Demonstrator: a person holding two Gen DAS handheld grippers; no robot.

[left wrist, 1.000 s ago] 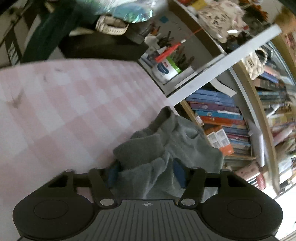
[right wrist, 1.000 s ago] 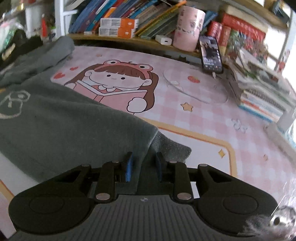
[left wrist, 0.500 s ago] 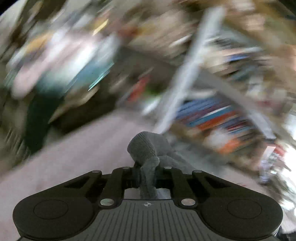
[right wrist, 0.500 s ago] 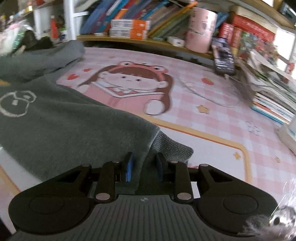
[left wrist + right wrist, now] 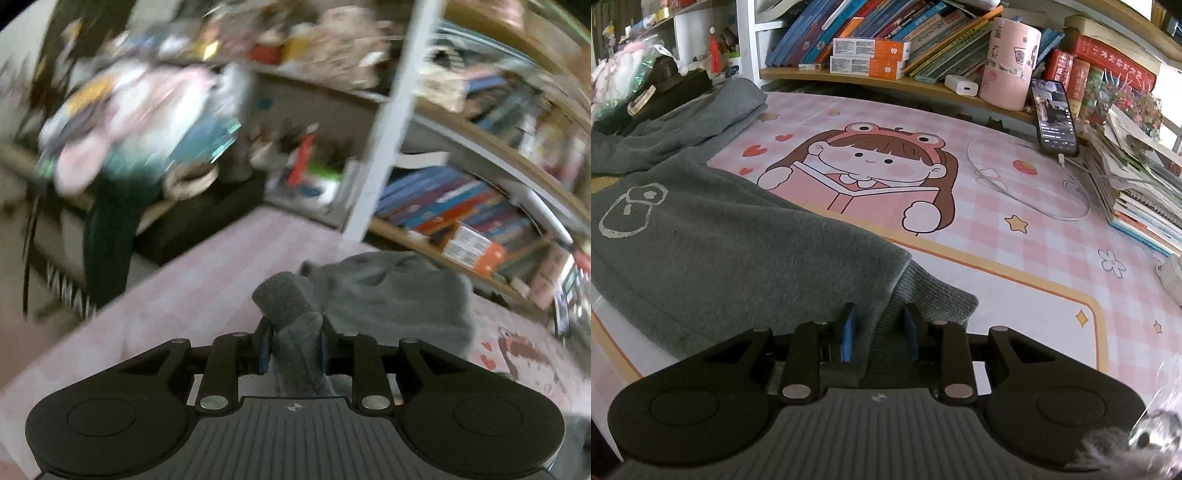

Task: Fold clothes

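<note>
A grey sweatshirt (image 5: 713, 240) with a white outline print lies on the pink cartoon desk mat (image 5: 1015, 236). My right gripper (image 5: 880, 332) is shut on its ribbed cuff (image 5: 934, 299) at the near edge, low on the mat. In the left wrist view my left gripper (image 5: 293, 341) is shut on another ribbed cuff (image 5: 286, 299) and holds it lifted above the mat; the rest of the sweatshirt (image 5: 399, 299) bunches behind it. That view is motion blurred.
A shelf of books (image 5: 871, 40) runs along the back. A pink cup (image 5: 1008, 62), a phone (image 5: 1054, 116) with a white cable (image 5: 1027, 184) and a book stack (image 5: 1137, 188) stand at the right. Clutter (image 5: 140, 122) lies past the mat's left end.
My left gripper closed on the cuff and lifted it, swinging quickly. My right gripper kept its hold on the other cuff and barely moved.
</note>
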